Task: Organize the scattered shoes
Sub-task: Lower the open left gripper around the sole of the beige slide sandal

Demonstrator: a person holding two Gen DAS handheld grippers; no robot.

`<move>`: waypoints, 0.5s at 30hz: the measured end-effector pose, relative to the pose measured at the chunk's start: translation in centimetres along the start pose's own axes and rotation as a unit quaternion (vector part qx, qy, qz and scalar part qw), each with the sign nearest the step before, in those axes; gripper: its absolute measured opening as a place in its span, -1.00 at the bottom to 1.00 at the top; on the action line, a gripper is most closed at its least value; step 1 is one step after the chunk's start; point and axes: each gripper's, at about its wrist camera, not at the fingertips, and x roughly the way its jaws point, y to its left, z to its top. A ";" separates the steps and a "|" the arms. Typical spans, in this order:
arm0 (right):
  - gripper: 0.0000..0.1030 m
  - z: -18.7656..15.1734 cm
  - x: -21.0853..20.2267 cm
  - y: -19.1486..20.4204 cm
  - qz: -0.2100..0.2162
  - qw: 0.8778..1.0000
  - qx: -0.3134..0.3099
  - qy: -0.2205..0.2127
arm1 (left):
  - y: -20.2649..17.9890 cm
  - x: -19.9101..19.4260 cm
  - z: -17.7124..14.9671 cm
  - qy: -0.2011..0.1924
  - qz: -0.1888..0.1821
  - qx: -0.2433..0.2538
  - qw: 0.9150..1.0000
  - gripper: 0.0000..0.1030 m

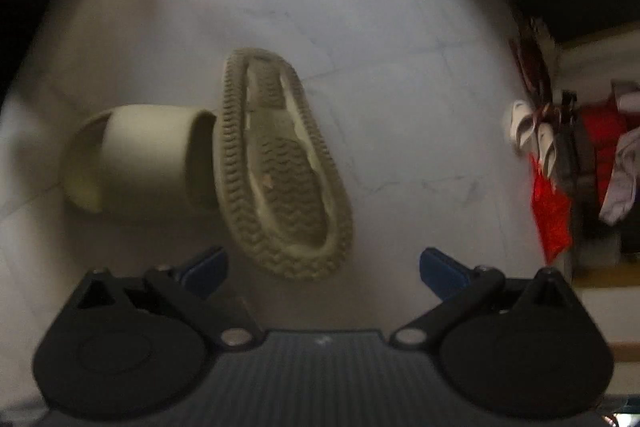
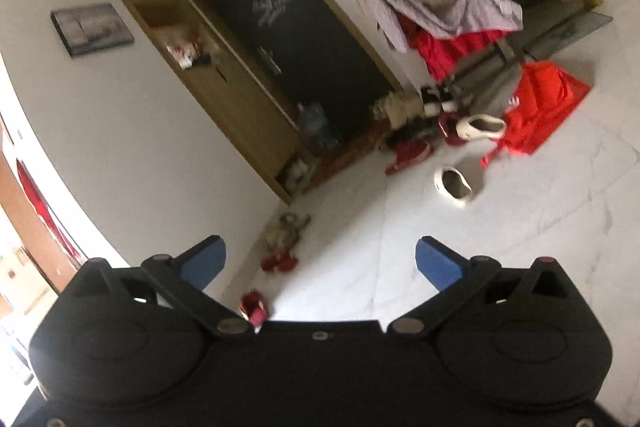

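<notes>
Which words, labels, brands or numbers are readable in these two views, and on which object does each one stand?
None can be read.
Dark door: pale lettering below the coloured stickers, too blurred to read.
Framed picture on the wall: no legible text.
Overturned slipper: tread pattern only, no readable brand.

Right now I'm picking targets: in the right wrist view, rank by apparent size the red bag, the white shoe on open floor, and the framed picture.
1. red bag
2. framed picture
3. white shoe
Differing distances make true sizes unsure.
</notes>
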 end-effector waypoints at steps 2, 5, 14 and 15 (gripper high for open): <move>1.00 -0.6 0.6 0.4 -0.001 1.000 -0.004 0.008 | 0.5 0.8 0.9 -0.008 0.017 -0.027 0.999 0.99; 1.00 -0.9 2.1 1.2 -0.010 1.000 -0.008 0.015 | 0.1 1.6 1.7 -0.021 0.055 -0.023 0.998 0.99; 1.00 -2.6 4.4 1.1 -0.055 0.997 0.001 0.056 | -5.7 4.8 2.8 -0.055 0.093 0.130 0.986 0.99; 1.00 -2.6 4.5 1.2 -0.058 0.997 -0.001 0.055 | -5.6 5.1 2.9 -0.056 0.096 0.129 0.985 0.99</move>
